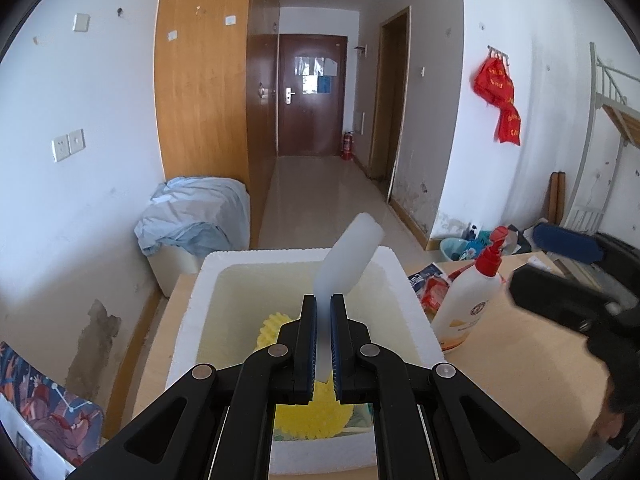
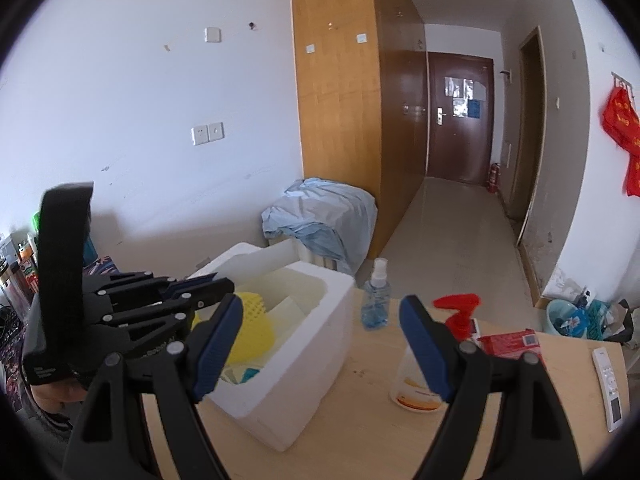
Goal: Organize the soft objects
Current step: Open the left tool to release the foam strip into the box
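Observation:
My left gripper (image 1: 323, 304) is shut on a white foam sheet (image 1: 348, 256) that sticks up and to the right above a white foam box (image 1: 192, 308). Yellow foam netting (image 1: 316, 412) lies in the box under the fingers. In the right wrist view the box (image 2: 304, 372) stands on the wooden table, with the netting (image 2: 252, 332) and pale foam pieces inside, and the left gripper (image 2: 208, 284) reaches over it from the left. My right gripper (image 2: 320, 340) is open and empty above the table, to the right of the box.
A pump bottle with a red top (image 1: 468, 304) stands right of the box, also in the right wrist view (image 2: 420, 376). A small blue spray bottle (image 2: 376, 300), a red packet (image 2: 508, 344) and a white remote (image 2: 610, 388) lie on the table (image 2: 360, 412). A covered bin (image 1: 196, 216) stands behind.

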{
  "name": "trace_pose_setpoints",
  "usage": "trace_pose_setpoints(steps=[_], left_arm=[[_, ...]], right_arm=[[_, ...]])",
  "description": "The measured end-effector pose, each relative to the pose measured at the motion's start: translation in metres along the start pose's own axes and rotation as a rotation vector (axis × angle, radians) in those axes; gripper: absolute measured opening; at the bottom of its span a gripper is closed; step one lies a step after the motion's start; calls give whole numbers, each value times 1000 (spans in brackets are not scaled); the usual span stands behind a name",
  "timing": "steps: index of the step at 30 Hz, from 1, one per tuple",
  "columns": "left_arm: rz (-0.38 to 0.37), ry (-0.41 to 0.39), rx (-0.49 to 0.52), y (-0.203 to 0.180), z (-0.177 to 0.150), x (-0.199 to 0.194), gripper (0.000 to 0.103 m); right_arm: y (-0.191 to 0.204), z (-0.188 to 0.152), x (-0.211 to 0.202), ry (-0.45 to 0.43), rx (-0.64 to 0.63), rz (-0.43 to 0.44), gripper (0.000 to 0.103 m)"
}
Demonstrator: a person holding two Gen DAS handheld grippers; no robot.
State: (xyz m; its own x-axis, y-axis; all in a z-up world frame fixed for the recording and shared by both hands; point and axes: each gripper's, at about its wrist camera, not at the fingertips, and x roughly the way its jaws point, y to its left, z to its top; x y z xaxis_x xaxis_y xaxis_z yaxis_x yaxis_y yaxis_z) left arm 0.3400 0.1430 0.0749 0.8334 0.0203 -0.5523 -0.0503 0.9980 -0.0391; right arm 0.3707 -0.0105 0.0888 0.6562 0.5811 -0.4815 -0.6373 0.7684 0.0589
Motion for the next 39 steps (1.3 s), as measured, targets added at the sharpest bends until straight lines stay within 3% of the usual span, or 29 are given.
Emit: trace_pose_setpoints(steps=[8,15,18,19,21,23,24,39], left_arm=[[23,8,-9,0,1,5,8],[67,-5,-19,0,1,4,24],[85,-13,-29,4,1,2,26],[93,-14,-31,6,1,2,29],[103,-11,-28,6,0,3,68],[127,-33,-33,6,-1,1,87],[145,-49,-29,5,-1,-1,89],[162,-50,-29,6,-1,-3,91]], right_arm=[[-3,-2,2,2,4,-1,84],[-5,-3,-1,-1,5,0,84],[-4,-4,-1,-3,2,1,84],[-4,-4,-1,-3,1,1,84],[-4,-4,0,-2,2,1,84],[-4,-4,1,-1,2,1,84],[-4,-4,1,-1,2,2,84],[-4,-5,5,12,2,2,84]])
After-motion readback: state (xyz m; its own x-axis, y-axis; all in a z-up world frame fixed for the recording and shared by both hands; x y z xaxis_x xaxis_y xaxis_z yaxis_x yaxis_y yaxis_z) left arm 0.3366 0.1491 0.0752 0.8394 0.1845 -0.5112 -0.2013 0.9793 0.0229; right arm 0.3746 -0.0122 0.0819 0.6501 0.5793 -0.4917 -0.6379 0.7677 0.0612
